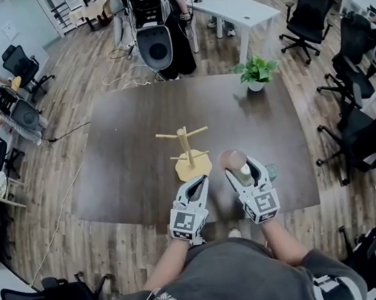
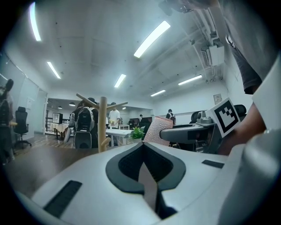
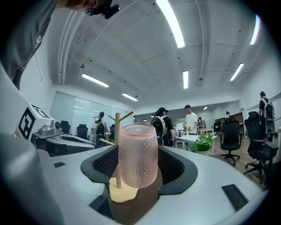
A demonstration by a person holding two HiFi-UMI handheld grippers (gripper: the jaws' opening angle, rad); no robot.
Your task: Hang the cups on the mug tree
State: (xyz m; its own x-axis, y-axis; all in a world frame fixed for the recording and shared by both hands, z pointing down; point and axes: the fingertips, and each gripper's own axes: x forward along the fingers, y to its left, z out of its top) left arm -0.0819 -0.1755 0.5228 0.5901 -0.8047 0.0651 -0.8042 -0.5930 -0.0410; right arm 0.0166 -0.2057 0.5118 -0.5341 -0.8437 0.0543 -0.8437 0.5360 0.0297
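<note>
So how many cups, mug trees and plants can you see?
pink cup: 1, held in the right gripper
mug tree: 1
potted plant: 1
Total: 3
A greenish bit beside the right gripper is too hidden to count.

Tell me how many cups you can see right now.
1 for certain: the pink cup, clamped in the right gripper near the mug tree, whose pegs are bare. A greenish shape beside that gripper may be a second, mostly hidden.
</note>
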